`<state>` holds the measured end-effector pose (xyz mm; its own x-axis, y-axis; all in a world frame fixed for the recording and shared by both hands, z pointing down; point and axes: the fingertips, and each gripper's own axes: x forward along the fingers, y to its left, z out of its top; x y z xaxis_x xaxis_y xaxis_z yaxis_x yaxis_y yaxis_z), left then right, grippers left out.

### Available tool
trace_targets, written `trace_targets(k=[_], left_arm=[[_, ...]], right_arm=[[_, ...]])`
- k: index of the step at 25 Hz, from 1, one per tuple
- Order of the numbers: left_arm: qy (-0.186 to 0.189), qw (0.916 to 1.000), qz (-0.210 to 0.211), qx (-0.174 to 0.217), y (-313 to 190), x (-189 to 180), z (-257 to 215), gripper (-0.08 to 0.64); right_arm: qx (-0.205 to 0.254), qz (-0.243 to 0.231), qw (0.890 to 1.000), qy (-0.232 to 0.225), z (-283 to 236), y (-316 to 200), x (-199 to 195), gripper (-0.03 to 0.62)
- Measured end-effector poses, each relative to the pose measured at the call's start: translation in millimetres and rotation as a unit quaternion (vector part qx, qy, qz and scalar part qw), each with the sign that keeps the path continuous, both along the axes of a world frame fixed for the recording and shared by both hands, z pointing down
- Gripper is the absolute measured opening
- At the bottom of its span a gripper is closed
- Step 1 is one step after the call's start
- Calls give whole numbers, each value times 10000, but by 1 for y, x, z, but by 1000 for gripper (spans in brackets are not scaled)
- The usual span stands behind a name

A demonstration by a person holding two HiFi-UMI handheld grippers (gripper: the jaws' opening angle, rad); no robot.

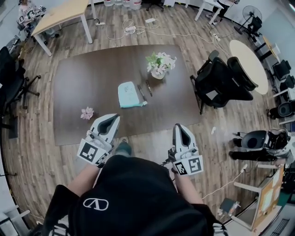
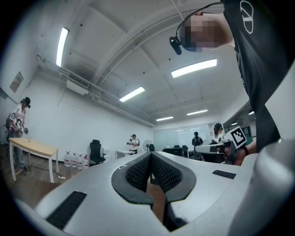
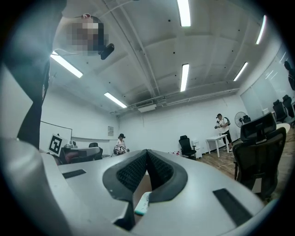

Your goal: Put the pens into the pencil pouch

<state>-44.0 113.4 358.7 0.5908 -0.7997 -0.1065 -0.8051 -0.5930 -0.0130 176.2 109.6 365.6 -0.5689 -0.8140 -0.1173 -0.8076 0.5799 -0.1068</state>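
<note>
A teal pencil pouch (image 1: 130, 94) lies flat near the middle of the dark brown table (image 1: 92, 78). Two dark pens lie just to its right, one (image 1: 142, 93) against the pouch edge and the other (image 1: 149, 87) a little further right. My left gripper (image 1: 113, 118) hovers at the table's near edge, shut and holding nothing. My right gripper (image 1: 179, 126) is off the near right corner, above the floor, also shut and holding nothing. In the right gripper view a bit of the teal pouch (image 3: 143, 203) shows below the closed jaws. The left gripper view looks level across the room.
A vase of white flowers (image 1: 160, 64) stands behind the pens. A small pink flower (image 1: 87, 113) lies near the table's front left. Black office chairs (image 1: 221, 80) crowd the table's right side. Cables run over the floor behind the table, and a light wooden table (image 1: 64, 14) stands at the back left.
</note>
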Motion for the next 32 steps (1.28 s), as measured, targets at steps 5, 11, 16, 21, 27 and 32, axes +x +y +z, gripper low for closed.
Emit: trace_targets(k=[5,11,16,21,27,32], left_arm=[[152,9994,293,-44,-59,-25,-1,3],[112,9982,584,-98,-109,-46,5,3],[169,9981,573,-169,-136,-50,9,3],[56,9988,461,-124,-152,-38,7,3],[-34,9994,298,-172,-161,-27,9,3],[-57,9995,205,-251,-168,-21,12,3]], right_arm=[[5,264,9996,109,-10,-52,-32,-9],[30,439,9989,182,-16,-101,-63,-9],[40,420,9990,164,-17,-129,-70,-9],[27,230,9996,155,-16,-150,-66,-9],[-7,156,9998,92,-16,-164,-49,-9],[-110,99,9999,76,-9,-168,-40,-9]])
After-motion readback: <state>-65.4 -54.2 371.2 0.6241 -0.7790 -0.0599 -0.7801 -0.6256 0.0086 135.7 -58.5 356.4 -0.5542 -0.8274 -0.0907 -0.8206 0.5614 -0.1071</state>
